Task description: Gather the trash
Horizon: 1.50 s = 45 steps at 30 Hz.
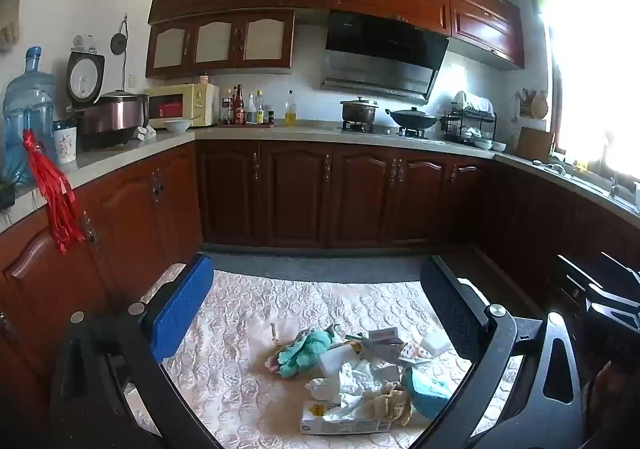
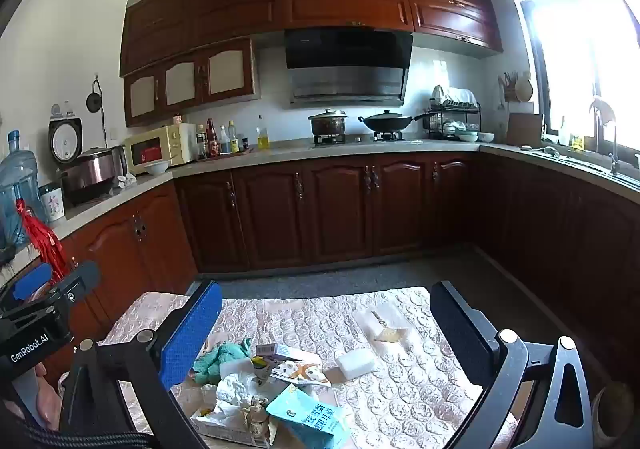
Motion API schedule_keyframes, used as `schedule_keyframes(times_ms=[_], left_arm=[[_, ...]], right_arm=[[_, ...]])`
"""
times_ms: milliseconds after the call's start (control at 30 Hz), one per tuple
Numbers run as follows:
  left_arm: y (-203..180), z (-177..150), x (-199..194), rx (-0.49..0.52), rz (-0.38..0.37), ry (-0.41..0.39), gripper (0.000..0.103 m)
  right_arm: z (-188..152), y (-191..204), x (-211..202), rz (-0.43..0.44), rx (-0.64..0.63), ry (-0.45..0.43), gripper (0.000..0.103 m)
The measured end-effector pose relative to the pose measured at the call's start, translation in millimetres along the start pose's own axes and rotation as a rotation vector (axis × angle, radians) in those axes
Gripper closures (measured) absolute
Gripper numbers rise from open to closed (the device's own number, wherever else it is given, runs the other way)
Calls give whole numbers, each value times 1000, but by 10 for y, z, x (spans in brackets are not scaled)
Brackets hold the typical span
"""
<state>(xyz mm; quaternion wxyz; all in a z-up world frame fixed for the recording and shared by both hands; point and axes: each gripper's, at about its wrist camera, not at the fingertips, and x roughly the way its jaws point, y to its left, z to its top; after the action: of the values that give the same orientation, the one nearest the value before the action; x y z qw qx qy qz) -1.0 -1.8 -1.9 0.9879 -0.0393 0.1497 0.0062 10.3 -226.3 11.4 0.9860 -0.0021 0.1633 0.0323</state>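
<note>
On the bench, a small one covered in a pale pink patterned cloth, nothing looks collected yet: the whole trash pile is sitting loose.

Pile location, right wrist view: near-left part of the bench, running up to the near edge. Contents:
- crumpled teal cloth rag, at the pile's far-left end
- crumpled white tissue paper
- flat white cardboard box at the near edge, partly under the tissue
- light-blue printed carton, lying on its side at the near edge
- small grey printed box and a printed wrapper with an orange pattern just beyond it

Apart from the pile, toward the middle: white foam block. Further toward the far edge: clear plastic bag with something tan inside.

Left hand-held gripper: jaws spread fully, nothing between them, above the bench and aimed at the pile. Right hand-held gripper: same, wide open and empty, hovering over the middle.

No bin or trash bag in either view, so I can't tell where it all goes.

My read: task at the start. Every piece left to pick; the two strays need separate grabs.
</note>
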Motion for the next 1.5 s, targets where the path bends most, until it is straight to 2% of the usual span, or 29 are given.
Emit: schedule_keyframes(times_ms=[267, 433, 900, 933, 1233, 1433, 1500], left_arm=[[-3, -21, 51, 4, -3, 8, 0], [-22, -23, 71, -1, 3, 15, 0], [44, -94, 78, 16, 19, 61, 0], [47, -94, 80, 18, 20, 66, 0], [54, -122, 100, 13, 18, 46, 0], [37, -117, 104, 20, 23, 92, 0], [37, -121, 103, 10, 18, 77, 0]], right_arm=[[9, -1, 100, 2, 16, 26, 0], [-20, -39, 101, 3, 23, 2, 0], [-47, -58, 117, -2, 25, 11, 0], [-49, -63, 119, -3, 30, 37, 0], [-61, -83, 116, -17, 15, 44, 0], [-68, -97, 129, -14, 26, 47, 0], [-75, -102, 131, -13, 27, 51, 0]])
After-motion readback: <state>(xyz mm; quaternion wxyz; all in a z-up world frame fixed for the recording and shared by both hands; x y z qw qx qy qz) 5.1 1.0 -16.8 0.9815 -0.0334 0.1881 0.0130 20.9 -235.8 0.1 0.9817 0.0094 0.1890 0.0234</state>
